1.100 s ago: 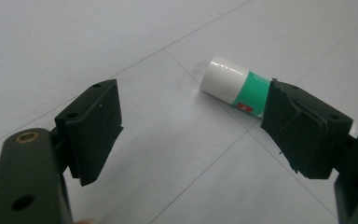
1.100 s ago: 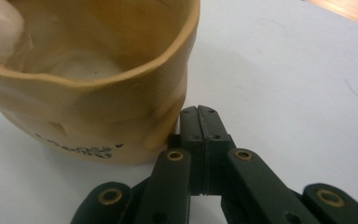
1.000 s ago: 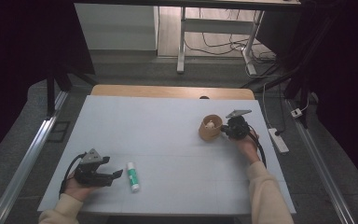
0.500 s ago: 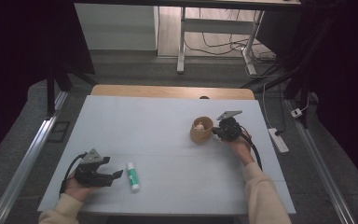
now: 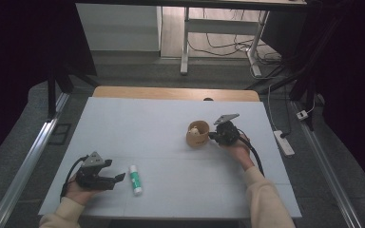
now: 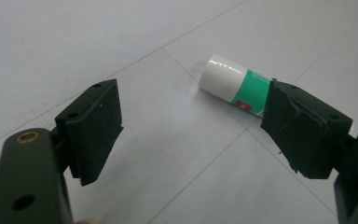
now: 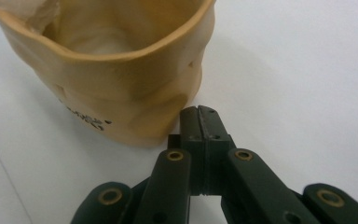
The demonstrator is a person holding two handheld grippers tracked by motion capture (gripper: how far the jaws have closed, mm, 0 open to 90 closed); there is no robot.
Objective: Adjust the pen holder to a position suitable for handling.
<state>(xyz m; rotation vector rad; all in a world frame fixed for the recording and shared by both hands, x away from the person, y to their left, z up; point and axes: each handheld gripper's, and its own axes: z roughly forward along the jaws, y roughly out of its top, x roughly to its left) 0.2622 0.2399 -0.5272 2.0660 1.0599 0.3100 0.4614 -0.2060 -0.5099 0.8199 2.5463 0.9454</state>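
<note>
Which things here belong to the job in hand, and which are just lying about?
In the job: tan cup beside the shut right gripper; glue stick ahead of the open left gripper.
Lying about: power strip, cables.

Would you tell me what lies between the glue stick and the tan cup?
Nothing: in the high view, bare white table separates the glue stick from the tan cup.

beyond my pale table top [image 5: 138, 128] i see its wooden far edge [image 5: 171, 93], a white power strip [image 5: 284, 143] on the grey floor [image 5: 313, 166], and tangled cables [image 5: 228, 47] farther back.
</note>
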